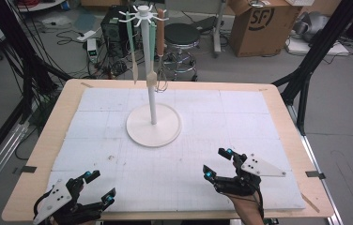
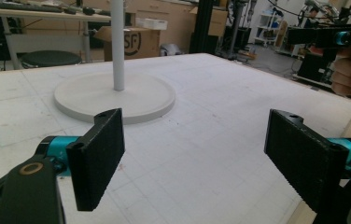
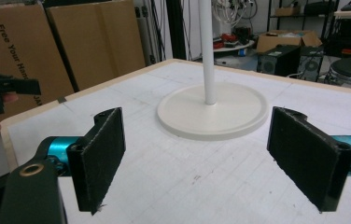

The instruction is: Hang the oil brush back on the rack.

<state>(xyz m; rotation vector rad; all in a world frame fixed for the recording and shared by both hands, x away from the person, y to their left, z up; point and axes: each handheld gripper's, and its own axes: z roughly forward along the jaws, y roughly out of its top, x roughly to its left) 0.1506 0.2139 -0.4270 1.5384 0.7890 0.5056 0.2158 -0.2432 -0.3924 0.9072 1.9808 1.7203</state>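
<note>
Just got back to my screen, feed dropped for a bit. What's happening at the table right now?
A person holds a gripper in each hand near the table's front edge. The left gripper and the right gripper are both open and hold nothing. Both face the white utensil stand in the middle of the white mat. A pale green utensil and a brown-handled whisk hang from its top hooks; a third utensil hangs between them. Nothing has been taken off yet.

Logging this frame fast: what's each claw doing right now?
Left claw: open, holding nothing, above the white foam table mat.
Right claw: open, holding nothing, above the same mat.
</note>
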